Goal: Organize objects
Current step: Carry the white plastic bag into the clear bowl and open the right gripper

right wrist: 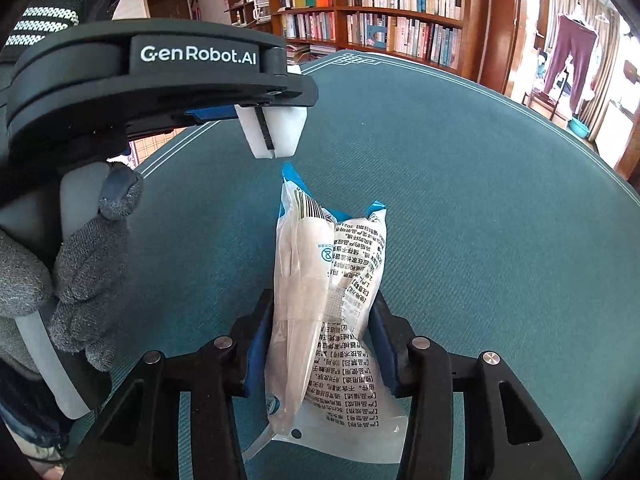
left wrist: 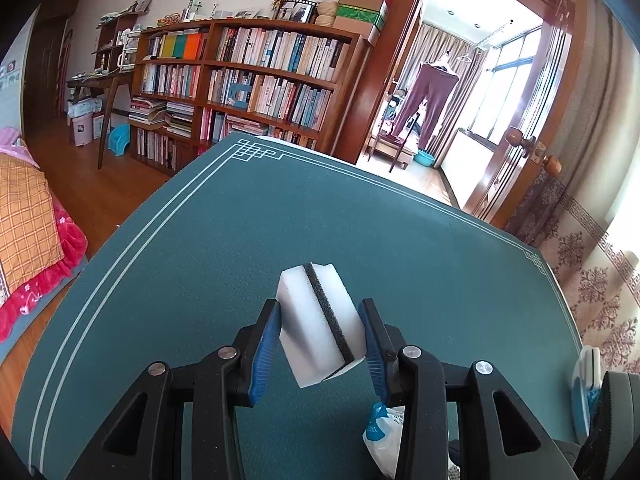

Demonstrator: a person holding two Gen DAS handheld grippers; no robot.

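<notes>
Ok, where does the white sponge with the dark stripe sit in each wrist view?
Left wrist: sponge at lower centre, clamped in the left gripper.
Right wrist: sponge at upper left, below the left gripper's black body.
Shared landmark: the bookshelf beyond the green mat.

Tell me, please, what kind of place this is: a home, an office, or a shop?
Most likely a home, perhaps a bedroom that also serves as a study. A tall bookshelf full of books lines the wall, a bed with a checked quilt stands at the side, and trousers hang to dry in the bright room beyond the doorway.
</notes>
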